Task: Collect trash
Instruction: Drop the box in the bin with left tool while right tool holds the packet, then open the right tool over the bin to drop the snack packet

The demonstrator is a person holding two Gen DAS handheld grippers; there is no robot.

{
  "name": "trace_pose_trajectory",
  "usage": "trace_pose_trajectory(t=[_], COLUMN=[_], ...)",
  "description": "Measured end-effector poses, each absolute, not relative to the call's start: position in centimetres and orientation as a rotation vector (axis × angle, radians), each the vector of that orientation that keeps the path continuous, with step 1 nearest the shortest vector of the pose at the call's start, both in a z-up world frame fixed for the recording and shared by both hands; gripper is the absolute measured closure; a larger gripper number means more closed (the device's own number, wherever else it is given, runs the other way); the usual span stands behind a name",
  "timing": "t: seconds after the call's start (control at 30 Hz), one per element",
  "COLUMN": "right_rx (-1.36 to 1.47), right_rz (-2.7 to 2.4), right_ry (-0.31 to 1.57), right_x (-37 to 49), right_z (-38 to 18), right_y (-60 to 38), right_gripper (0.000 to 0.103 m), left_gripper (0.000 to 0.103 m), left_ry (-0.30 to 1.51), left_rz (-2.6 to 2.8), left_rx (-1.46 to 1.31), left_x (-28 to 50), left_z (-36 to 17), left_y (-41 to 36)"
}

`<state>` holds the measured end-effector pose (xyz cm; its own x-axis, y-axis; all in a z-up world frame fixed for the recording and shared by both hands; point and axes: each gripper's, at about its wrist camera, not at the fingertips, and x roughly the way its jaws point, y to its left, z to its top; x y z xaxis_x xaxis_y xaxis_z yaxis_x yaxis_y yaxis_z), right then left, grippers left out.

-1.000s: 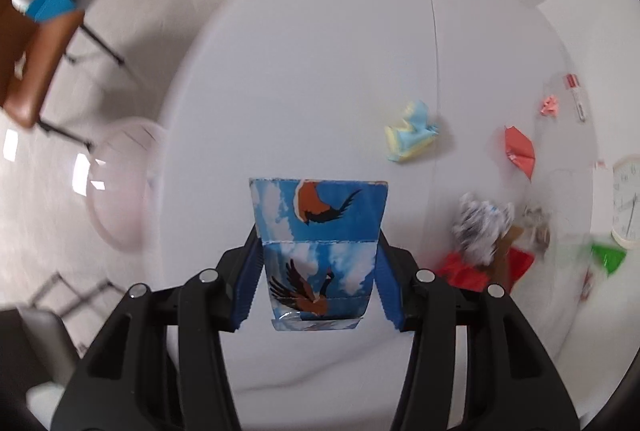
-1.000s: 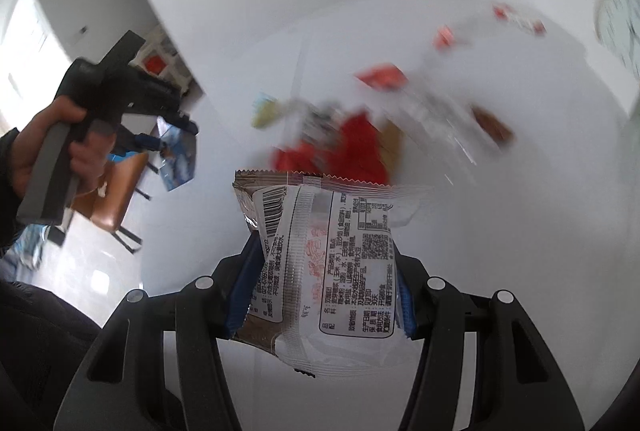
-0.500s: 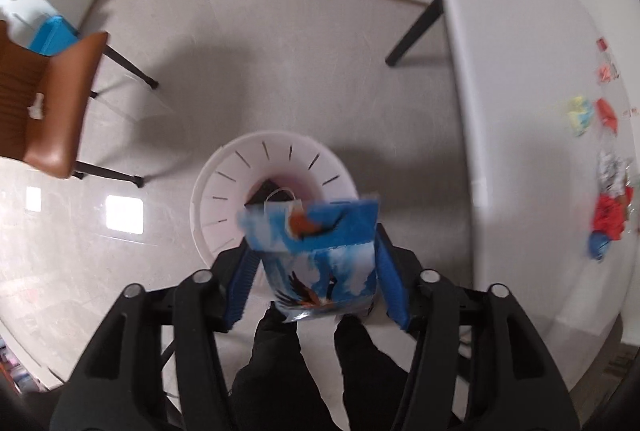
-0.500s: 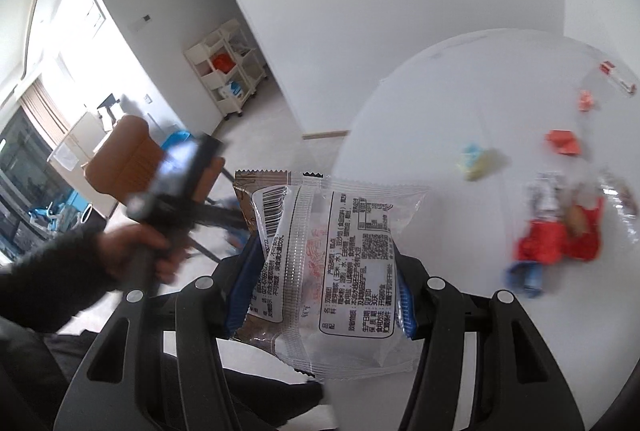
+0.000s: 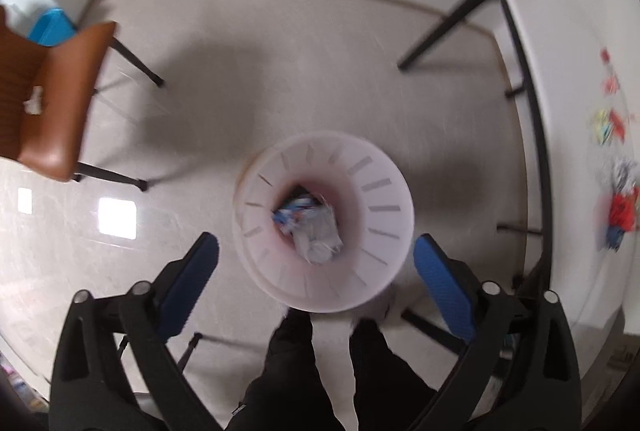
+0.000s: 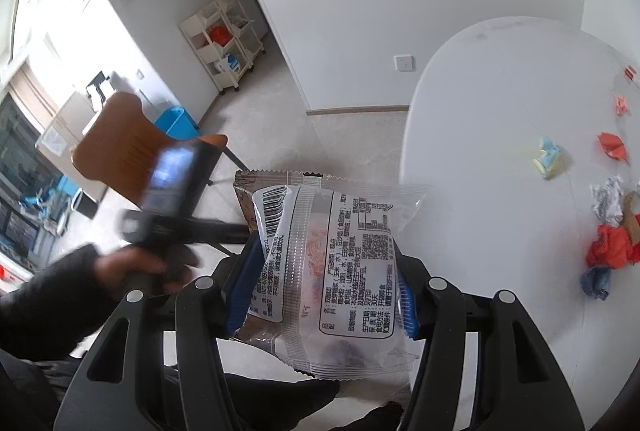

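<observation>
My left gripper [image 5: 316, 263] hangs over a white slotted waste bin [image 5: 384, 199] on the floor, its jaws opening wide with nothing between them. Inside the bin lies crumpled trash [image 5: 312, 227], including blue-and-white paper. My right gripper [image 6: 320, 291] is shut on a clear snack wrapper [image 6: 340, 263] printed with a label and a barcode, held over the floor left of the white table [image 6: 480, 119]. On that table lie a yellow-blue paper lump [image 6: 548, 157], red paper [image 6: 612, 147], crumpled foil [image 6: 606, 197] and a red wad [image 6: 610, 251]. The left hand-held device [image 6: 172, 191] shows blurred at the left.
A brown chair [image 5: 56, 103] stands left of the bin. The person's dark legs [image 5: 320, 371] are just below the bin. Black table legs [image 5: 448, 27] and the table edge [image 5: 532, 151] run along the right. A white shelf cart [image 6: 224, 39] stands by the far wall.
My left gripper swung off the table to above the bin and opened; the blue bird-print paper dropped from it into the bin. The right gripper carried the wrapper leftwards off the table.
</observation>
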<state>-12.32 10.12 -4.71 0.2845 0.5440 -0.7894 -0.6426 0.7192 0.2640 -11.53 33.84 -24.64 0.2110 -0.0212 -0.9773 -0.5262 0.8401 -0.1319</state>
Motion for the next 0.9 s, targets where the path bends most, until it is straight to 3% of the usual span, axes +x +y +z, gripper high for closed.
trace_pose_trajectory(t=[0.23,0.3,0.4,0.53,0.67,0.77,0.9], right_rx=[-0.171,-0.208,-0.252,-0.300,-0.260,-0.205,-0.157], right_rz=[0.827,0.825,0.812,0.788,0.758,0.705,0.636], right_ry=[1.064,1.092,1.139,1.159,1.106,1.021,0.921], right_x=[-12.0,-11.8,-11.4,-11.4,-11.5,-11.5,-11.6], right_z=[-9.2,-11.3,-14.1,-15.3,-12.4,-7.8,-2.4], right_y=[14.8,16.5,18.7,20.1,18.3,14.9,10.4], right_gripper=[0.042,0.035,0.015,0.012,0.010,0.003,0.003], left_gripper=[0.008,0.008,0.008,0.008,0.008,0.008,0.008], left_ry=[1.147,1.116,1.075,1.047,1.030,1.005,0.970], left_rz=[0.535,0.571,0.618,0.641,0.623,0.589,0.541], left_rx=[-0.483,-0.479,-0.485,-0.509,-0.511,-0.507,-0.481], left_x=[-17.8,-19.3,-21.1,-22.4,-22.4,-21.7,-20.1], left_z=[-16.8,-15.3,-13.7,-12.6,-11.9,-10.8,-8.8], left_y=[37.6,38.3,39.0,39.1,38.1,36.7,34.2])
